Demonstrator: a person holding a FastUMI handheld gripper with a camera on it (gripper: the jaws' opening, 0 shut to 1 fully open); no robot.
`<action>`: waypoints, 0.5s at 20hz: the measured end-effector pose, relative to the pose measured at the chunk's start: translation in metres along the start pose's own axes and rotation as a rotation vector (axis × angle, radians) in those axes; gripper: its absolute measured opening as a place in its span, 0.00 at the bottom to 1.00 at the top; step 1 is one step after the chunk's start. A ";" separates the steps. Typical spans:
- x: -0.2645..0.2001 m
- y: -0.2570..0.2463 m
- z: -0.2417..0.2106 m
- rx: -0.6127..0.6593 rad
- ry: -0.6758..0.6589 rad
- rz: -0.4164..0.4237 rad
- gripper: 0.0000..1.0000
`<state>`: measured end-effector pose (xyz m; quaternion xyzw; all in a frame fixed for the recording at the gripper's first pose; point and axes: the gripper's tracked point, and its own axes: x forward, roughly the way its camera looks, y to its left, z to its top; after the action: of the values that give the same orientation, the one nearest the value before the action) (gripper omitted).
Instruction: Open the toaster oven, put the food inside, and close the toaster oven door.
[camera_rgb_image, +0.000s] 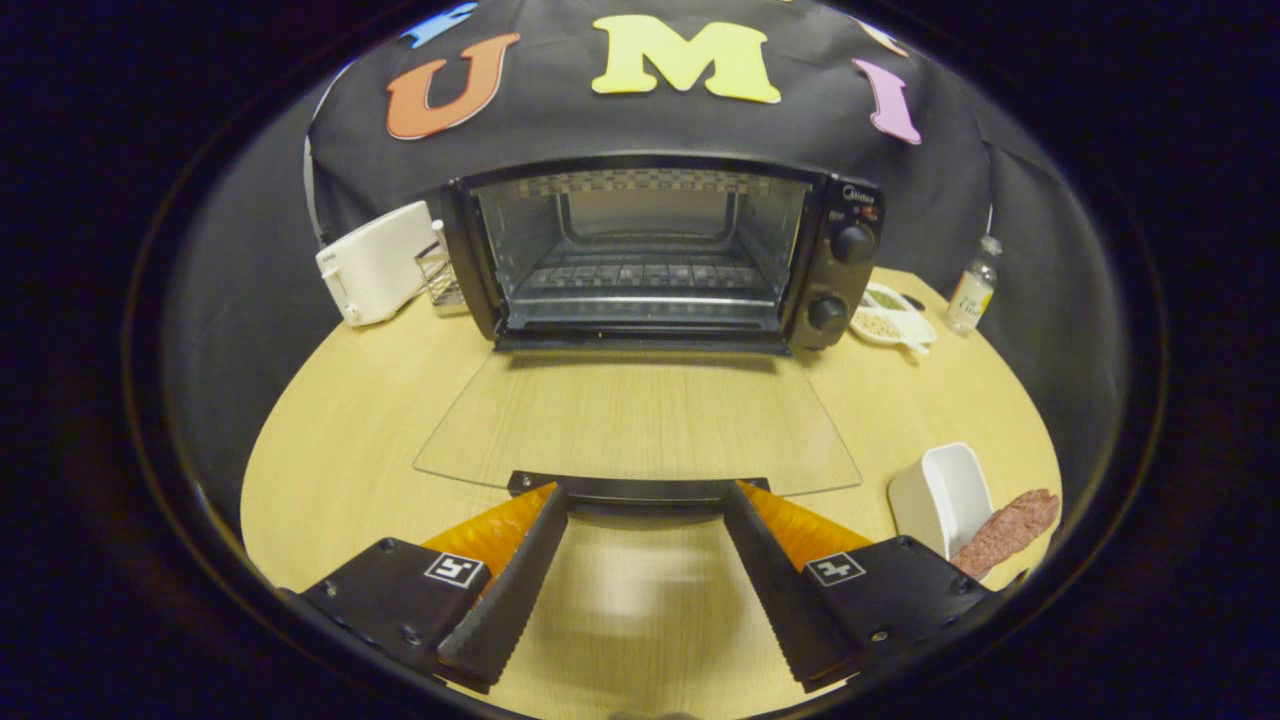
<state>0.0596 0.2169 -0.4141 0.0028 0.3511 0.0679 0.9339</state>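
A black toaster oven (660, 250) stands at the back of the wooden table with its glass door (640, 420) folded flat down onto the table. The cavity shows a wire rack (640, 272) with nothing on it. The door's dark handle (640, 488) lies just ahead of my fingertips. My gripper (645, 500) is open, with nothing between its fingers but bare table. To the right of my right finger, a reddish-brown sausage-like piece of food (1005, 530) rests against a white rectangular dish (945, 495).
A white toaster (375, 262) and a small wire rack (440, 275) stand left of the oven. Right of it are a small plate of food (890, 318) and a clear bottle (972, 287). The round table's edge (262, 440) curves close on both sides.
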 end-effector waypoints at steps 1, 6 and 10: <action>0.003 -0.003 0.001 0.001 0.008 -0.005 1.00; 0.004 -0.003 -0.007 -0.026 0.019 -0.012 1.00; 0.000 -0.003 -0.003 -0.054 0.014 0.021 1.00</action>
<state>0.0585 0.2142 -0.4165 -0.0190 0.3557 0.0870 0.9304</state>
